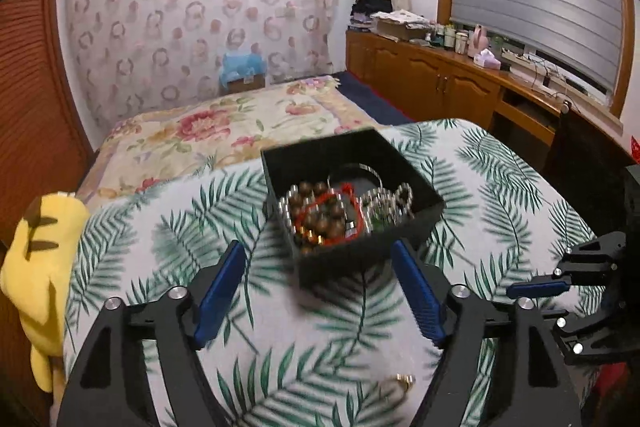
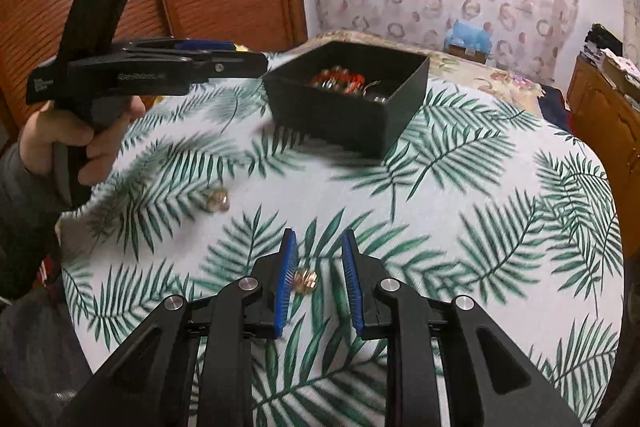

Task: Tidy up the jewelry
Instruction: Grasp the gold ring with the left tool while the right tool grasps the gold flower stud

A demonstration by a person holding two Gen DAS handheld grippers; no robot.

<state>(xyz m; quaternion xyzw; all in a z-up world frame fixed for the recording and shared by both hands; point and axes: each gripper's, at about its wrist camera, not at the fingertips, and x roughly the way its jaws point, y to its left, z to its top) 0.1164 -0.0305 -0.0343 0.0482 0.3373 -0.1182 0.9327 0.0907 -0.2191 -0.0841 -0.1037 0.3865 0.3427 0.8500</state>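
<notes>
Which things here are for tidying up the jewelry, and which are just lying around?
For the job:
- black box already holding beads and bracelets
- gold piece between the right tongs, not yet gripped
- second gold piece loose on the leafy cloth
- left tongs, open

Just lying about:
- yellow plush toy
- flowered bedspread
- bottles on the wooden cabinet
</notes>
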